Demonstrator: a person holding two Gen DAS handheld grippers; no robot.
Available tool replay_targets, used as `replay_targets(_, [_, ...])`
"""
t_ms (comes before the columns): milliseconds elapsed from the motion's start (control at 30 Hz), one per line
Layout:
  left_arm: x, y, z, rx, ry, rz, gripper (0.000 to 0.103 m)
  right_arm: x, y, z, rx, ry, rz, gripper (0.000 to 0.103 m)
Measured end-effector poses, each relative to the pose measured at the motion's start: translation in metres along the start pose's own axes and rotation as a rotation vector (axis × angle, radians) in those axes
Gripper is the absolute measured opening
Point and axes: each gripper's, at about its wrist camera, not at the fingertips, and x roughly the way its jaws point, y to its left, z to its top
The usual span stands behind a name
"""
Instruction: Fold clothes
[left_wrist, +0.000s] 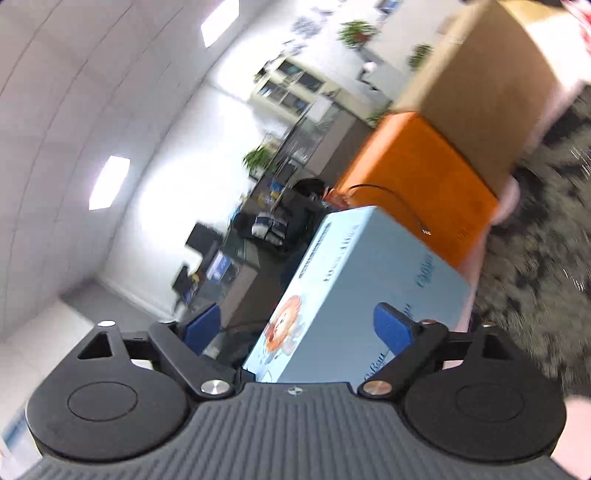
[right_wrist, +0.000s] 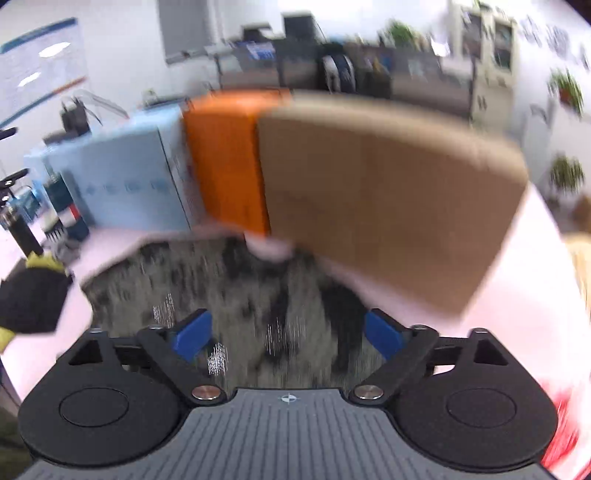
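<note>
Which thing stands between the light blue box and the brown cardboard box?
The orange box stands between the blue box and the cardboard box, touching both as far as the blur shows. Both views show it, the right wrist view best.

Boxes: 3 total, i.e. 1 blue box (right_wrist: 122, 181), 1 orange box (right_wrist: 229, 158), 1 brown box (right_wrist: 380, 199). Garments: 1 spotted cloth (right_wrist: 240, 295). Grippers: 2, the left gripper (left_wrist: 297, 328) and the right gripper (right_wrist: 288, 334).

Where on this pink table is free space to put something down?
Bare pink table lies right of the brown box. The patterned garment covers the middle; the brown, orange and blue boxes crowd the back.
</note>
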Motion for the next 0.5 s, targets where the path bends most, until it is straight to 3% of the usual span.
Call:
replay_targets(100, [0.036,-0.027,-0.036,-0.085,0.066,-0.053,0.103,0.024,0.015,-0.004,0.011,-0.066,0.044,0.103])
replay_targets(167, [0.057,-0.069,-0.069,-0.050,0.076,-0.068,0.095,0.049,0.027,-0.017,0.041,-0.083,0.076,0.103])
replay_targets(300, [0.098,-0.146,-0.115,-0.008,0.122,-0.194,0.080,0.120,0.056,-0.067,0.149,0.005,0.165,0.103])
replay_targets(367, [0.117,-0.166,-0.123,-0.056,0.130,-0.243,0.072,0.150,0.069,-0.091,0.221,0.053,0.195,0.103])
replay_targets(500, [0.151,-0.180,-0.124,-0.190,0.150,-0.335,0.069,0.191,0.097,-0.132,0.317,0.121,0.235,0.103])
